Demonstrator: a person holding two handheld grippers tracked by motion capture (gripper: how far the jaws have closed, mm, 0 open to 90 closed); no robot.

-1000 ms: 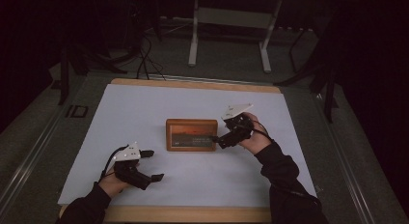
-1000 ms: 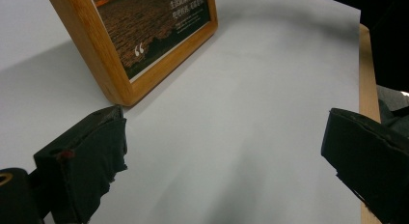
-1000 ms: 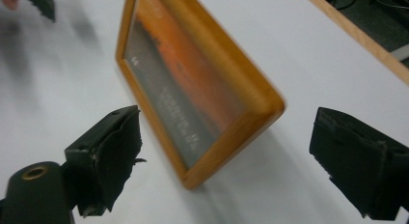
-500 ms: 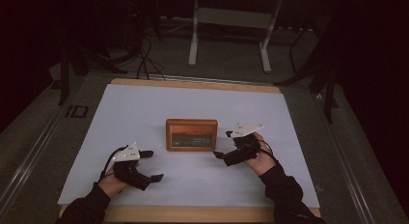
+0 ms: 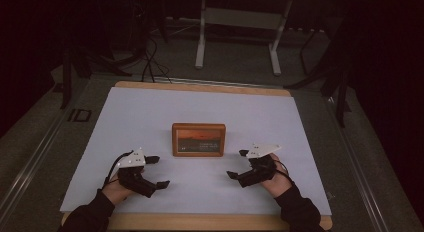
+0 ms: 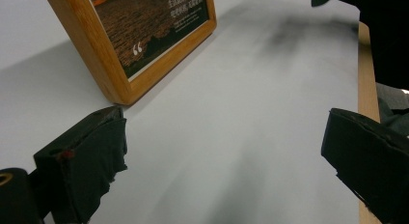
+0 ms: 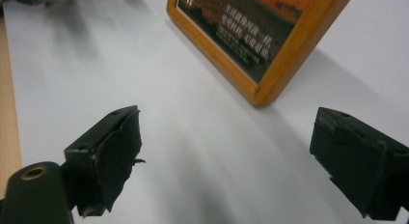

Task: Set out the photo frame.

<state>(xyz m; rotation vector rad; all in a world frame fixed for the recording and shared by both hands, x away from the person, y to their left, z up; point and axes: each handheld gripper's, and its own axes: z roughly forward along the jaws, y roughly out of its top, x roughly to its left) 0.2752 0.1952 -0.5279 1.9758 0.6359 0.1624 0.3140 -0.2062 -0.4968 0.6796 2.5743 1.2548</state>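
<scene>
Right gripper (image 5: 238, 163) and left gripper (image 5: 157, 171) (both spread, empty) flanking the wooden frame (image 5: 198, 139), apart.

Right tool (image 7: 224, 156) hanging wide open over pale grey surface (image 7: 144, 89); orange wooden picture frame (image 7: 270, 45) lying ahead, untouched.

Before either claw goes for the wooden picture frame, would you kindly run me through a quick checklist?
1. Left claw open: ok, jaws wide apart.
2. Right claw open: ok, jaws wide apart.
3. Both claws clear of the picture frame: ok, neither touches it.
4. Frame well inside the white mat: ok, near its middle.
5. Path between claws and frame unobstructed: ok, bare mat.
6. Whether the frame lies flat or stands propped: cannot tell.
</scene>
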